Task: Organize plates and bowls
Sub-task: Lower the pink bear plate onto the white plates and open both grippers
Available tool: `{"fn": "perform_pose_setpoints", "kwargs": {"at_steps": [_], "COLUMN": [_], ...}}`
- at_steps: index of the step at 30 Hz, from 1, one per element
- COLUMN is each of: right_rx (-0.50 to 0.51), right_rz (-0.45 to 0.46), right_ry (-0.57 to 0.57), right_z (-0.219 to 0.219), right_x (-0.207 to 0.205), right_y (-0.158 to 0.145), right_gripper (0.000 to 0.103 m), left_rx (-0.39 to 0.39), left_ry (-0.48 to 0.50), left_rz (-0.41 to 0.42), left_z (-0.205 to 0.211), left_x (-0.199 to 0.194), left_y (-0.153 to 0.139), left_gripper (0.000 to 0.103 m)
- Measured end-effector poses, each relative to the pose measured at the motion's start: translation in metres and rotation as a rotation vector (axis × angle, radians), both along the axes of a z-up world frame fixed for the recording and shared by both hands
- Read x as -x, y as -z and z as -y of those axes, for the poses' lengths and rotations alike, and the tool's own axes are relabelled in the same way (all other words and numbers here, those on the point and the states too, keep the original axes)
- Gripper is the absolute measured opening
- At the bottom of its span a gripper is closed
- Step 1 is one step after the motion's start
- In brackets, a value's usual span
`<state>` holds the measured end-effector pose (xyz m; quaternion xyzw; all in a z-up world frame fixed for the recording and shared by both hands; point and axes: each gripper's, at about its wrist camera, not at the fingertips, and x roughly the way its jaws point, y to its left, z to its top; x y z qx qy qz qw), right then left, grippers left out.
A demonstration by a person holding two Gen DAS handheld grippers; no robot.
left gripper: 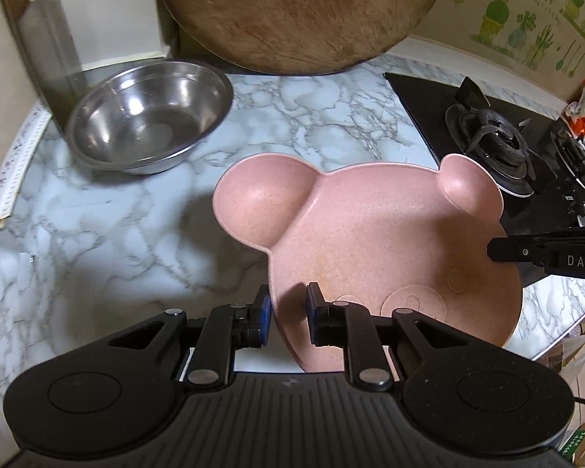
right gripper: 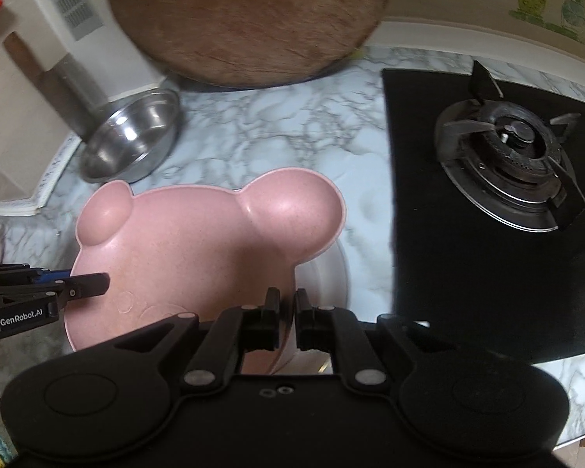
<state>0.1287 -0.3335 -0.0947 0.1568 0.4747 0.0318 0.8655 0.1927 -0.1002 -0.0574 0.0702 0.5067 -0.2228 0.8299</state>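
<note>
A pink bear-shaped plate (left gripper: 374, 241) with two round ear wells is held over the marble counter (left gripper: 97, 214). My left gripper (left gripper: 288, 312) is shut on its left rim. My right gripper (right gripper: 286, 316) is shut on its right rim; the same plate fills the middle of the right wrist view (right gripper: 191, 257). A white dish (right gripper: 327, 277) shows partly under the plate's right side. Each gripper also shows in the other's view, the right one (left gripper: 499, 251) and the left one (right gripper: 93, 284). A steel bowl (left gripper: 148, 117) stands empty at the back left.
A round wooden cutting board (left gripper: 300, 11) leans against the back wall. A black gas hob (right gripper: 487, 202) with a burner (right gripper: 514, 160) lies to the right. A cleaver (left gripper: 50, 58) stands by the steel bowl. The counter's edge runs at lower right.
</note>
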Motion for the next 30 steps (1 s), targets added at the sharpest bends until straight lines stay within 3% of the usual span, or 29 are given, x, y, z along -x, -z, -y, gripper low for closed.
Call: {"fn": "perform_pose_setpoints", "kwargs": {"at_steps": [8,30], "right_rx": [0.023,0.053], "right_rz": [-0.012,-0.039], "right_ry": [0.012,0.010], "right_z": [0.019,0.022], "right_x": [-0.011,-0.024], "right_y": [0.013,0.032], "right_gripper": [0.009,0.010], "left_rx": [-0.023,-0.045], "left_ry": [0.018,0.060], "left_rz": [-0.009,-0.031], "left_z": [0.022,0.032], "left_x": [-0.006,-0.018], "left_y": [0.014,0.028], "left_gripper": [0.017,0.018]}}
